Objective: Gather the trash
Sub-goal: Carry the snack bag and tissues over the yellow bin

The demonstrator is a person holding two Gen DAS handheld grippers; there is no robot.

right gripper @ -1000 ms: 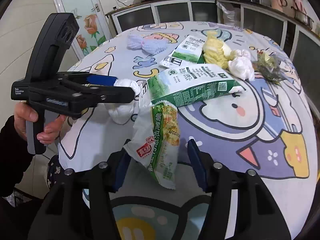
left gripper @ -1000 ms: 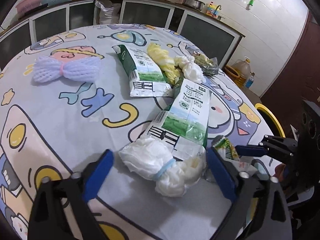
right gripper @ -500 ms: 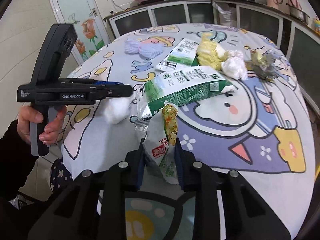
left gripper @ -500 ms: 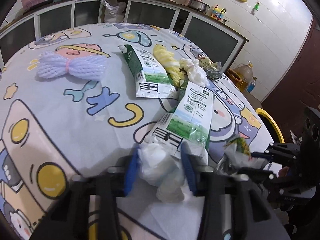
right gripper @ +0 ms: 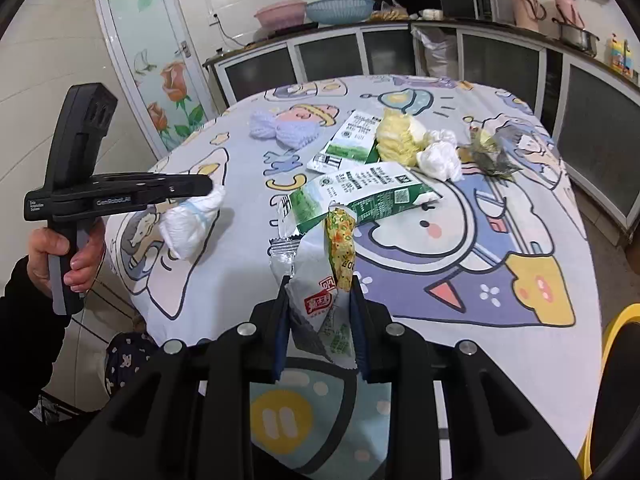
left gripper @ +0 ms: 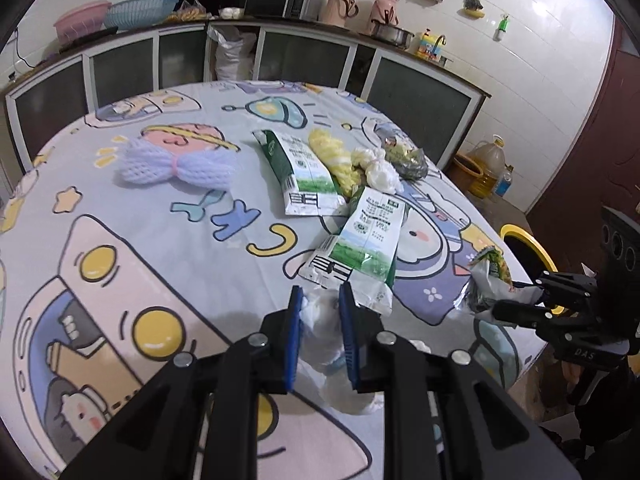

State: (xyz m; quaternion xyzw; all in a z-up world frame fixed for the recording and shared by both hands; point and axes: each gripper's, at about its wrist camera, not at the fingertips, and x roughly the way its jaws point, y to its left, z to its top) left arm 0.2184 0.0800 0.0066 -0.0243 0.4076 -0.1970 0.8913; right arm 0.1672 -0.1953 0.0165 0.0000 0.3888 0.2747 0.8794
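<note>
- The left claw (left gripper: 320,312) is closed on a white tied plastic bag (left gripper: 324,320), which is lifted just above the near edge of the worktop (left gripper: 160,240); in the right wrist view the bag (right gripper: 188,224) is seen hanging below the claw, held only by its upper part
- The bag is soft and slippery, so it can slide out of the pads if the claw is swung fast, and it can fall on the floor beside the worktop
- The right claw (right gripper: 318,292) is pressed on a crumpled snack wrapper (right gripper: 320,276), which is raised above the worktop edge; the foil is thin and folded, so it can be torn or pulled free if it is shaken
- The two claws are held near each other at the same corner, so a collision between them is possible when both loads are carried away together
- A yellow-rimmed bin (left gripper: 524,248) is seen beyond the worktop on the right side; it is judged to be the goal, but its mouth is mostly hidden, so a drop can miss it
- More trash is left on the worktop: two green and white milk pouches (left gripper: 364,244), a yellow bundle (left gripper: 334,156), a white crumpled bag (left gripper: 380,170), a dark wrapper (left gripper: 406,156) and a purple foam net (left gripper: 176,162)
- The nearer pouch lies just beside both claws, so it can be dragged off the edge by a low sweep
</note>
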